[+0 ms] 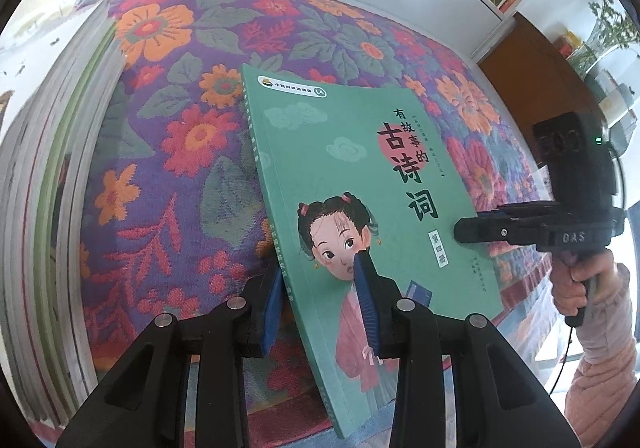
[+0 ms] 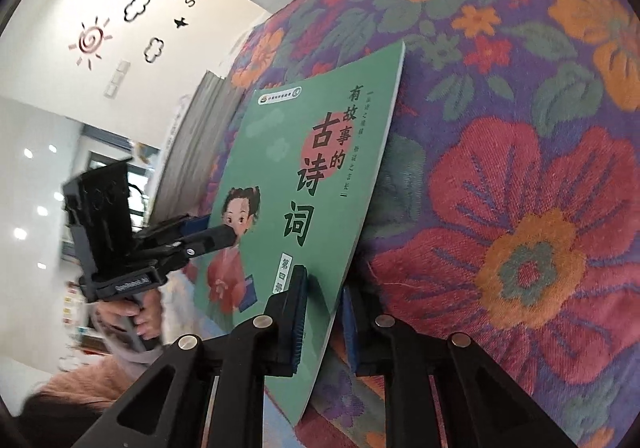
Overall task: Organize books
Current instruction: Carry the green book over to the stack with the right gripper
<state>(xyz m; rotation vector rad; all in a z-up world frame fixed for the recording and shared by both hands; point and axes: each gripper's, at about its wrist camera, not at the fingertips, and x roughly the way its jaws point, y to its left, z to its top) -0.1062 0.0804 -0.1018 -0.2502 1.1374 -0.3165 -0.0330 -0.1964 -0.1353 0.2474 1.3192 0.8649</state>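
Above the floral cloth [image 1: 168, 151], we clamp the green poetry book [image 1: 360, 183] with our left gripper [image 1: 320, 296] and right gripper [image 2: 324, 312], fingers closed on opposite edges.

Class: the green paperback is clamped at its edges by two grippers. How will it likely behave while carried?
The green paperback looks thin, so probably light and somewhat floppy. Its cover seems smooth, so it could slip. The left gripper and right gripper each pinch an edge, which likely limits sagging.
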